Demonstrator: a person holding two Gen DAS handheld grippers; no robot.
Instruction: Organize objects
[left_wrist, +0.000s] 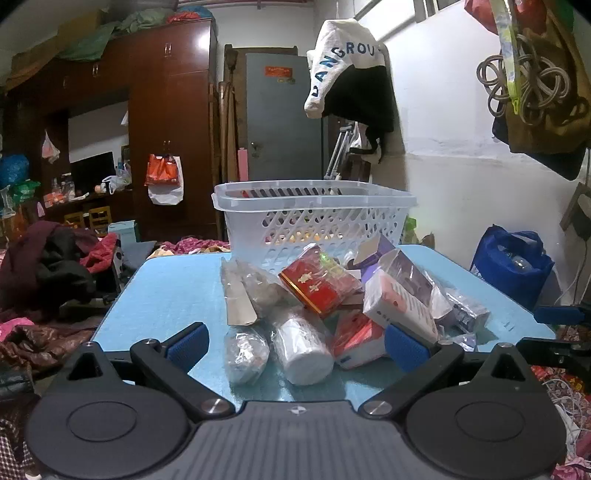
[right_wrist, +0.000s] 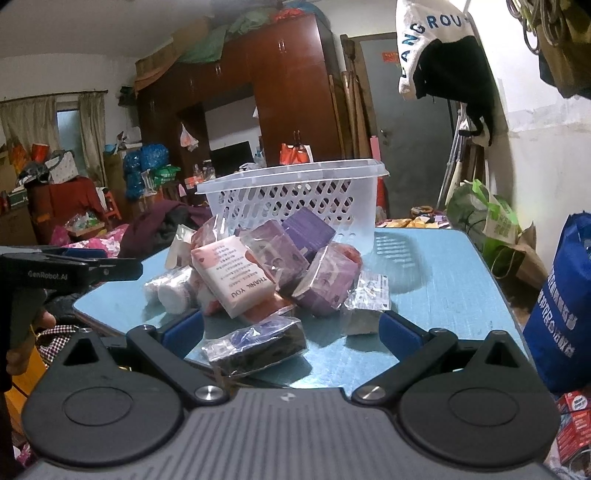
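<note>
A pile of plastic-wrapped items lies on a blue table in front of a white lattice basket. In the left wrist view the pile holds a red box, a white bottle, a pink-white box and a clear packet. My left gripper is open and empty at the pile's near edge. In the right wrist view the basket stands behind purple boxes, the pink-white box and a dark wrapped packet. My right gripper is open, with that packet between its fingers.
Clothes are heaped on a bed left of the table. A blue bag stands at the table's right side. A wooden wardrobe and a grey door are behind. The left gripper shows at the left of the right wrist view.
</note>
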